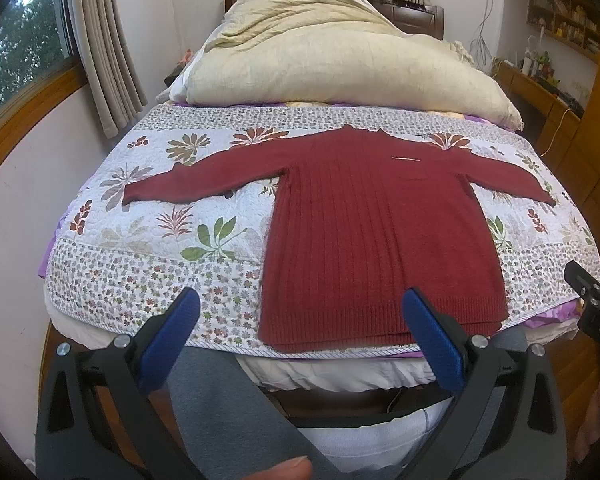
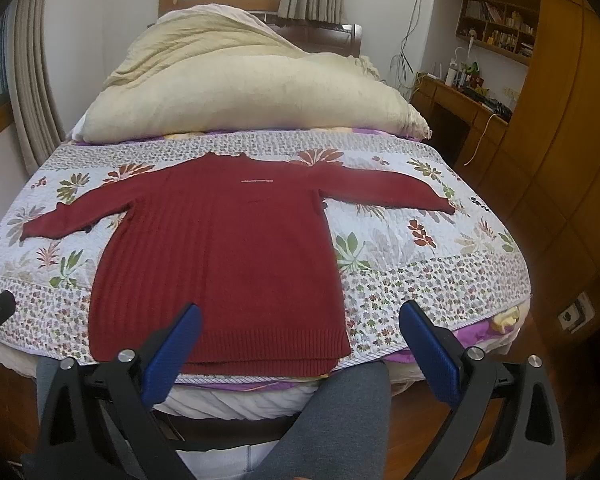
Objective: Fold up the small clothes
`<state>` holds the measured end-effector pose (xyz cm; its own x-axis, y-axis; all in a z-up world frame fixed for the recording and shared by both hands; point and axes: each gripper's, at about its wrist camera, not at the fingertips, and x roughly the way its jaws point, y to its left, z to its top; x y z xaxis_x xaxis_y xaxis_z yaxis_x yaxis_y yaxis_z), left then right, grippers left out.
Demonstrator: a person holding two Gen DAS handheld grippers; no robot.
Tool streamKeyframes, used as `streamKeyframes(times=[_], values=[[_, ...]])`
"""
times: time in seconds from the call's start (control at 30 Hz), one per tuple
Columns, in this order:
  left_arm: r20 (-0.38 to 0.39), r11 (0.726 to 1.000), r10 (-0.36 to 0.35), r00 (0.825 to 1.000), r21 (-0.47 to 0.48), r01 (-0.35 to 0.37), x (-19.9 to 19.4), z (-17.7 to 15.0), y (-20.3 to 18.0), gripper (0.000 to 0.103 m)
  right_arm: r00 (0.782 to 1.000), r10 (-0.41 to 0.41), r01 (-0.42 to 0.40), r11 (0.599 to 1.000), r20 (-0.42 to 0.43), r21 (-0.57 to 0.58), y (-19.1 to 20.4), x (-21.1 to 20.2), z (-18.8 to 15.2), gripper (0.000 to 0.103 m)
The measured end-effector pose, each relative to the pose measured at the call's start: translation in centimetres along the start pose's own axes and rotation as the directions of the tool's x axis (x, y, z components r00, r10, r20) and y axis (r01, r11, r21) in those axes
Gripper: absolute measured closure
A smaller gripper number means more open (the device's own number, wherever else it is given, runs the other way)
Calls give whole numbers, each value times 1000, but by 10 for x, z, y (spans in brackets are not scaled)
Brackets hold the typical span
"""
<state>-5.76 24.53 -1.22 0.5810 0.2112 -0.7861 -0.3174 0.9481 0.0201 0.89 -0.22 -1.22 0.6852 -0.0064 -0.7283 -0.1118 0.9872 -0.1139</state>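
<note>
A dark red ribbed sweater [image 1: 376, 236] [image 2: 228, 256] lies flat on the floral quilt [image 1: 148, 264] [image 2: 420, 280], both sleeves spread out sideways and its hem at the near edge of the bed. My left gripper [image 1: 300, 300] hovers open just short of the hem's left part, with nothing between its blue fingers [image 1: 172, 340]. My right gripper [image 2: 300, 312] also stands open near the hem's right corner, holding nothing. The right gripper's black body [image 1: 596, 304] shows at the right edge of the left wrist view.
A bulky cream duvet [image 1: 332, 60] [image 2: 240, 88] is heaped at the far half of the bed. Curtains [image 1: 104, 40] and a window stand at left, a wooden desk and shelves [image 2: 484, 80] at right. The person's grey trouser legs [image 1: 228, 408] [image 2: 332, 416] press against the bed's near edge.
</note>
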Motion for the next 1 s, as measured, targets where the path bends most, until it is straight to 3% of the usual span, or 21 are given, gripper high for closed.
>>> streamKeyframes(times=[0.47,0.67,0.73,0.8,0.93,1.0], values=[[-35,1000,10,999,15,-10,29,7,-9,3,999,-9,9,1000,-40,9,-3,24,3,4],[-33,992,-123,992,28,124,68,3,-19,3,998,-62,61,998,-32,-18,-10,52,10,4],[-26,978,-206,978,40,207,79,2,-23,3,1000,-15,15,1000,-6,-13,-23,71,14,4],[-32,944,-327,944,41,328,93,3,-28,3,993,117,-116,992,-8,42,-51,101,21,4],[-39,879,-472,881,47,474,110,9,-43,3,988,148,-134,964,-42,229,-131,173,38,4],[-49,872,-483,874,65,485,116,13,-55,3,991,123,-102,947,-50,305,-170,202,45,7]])
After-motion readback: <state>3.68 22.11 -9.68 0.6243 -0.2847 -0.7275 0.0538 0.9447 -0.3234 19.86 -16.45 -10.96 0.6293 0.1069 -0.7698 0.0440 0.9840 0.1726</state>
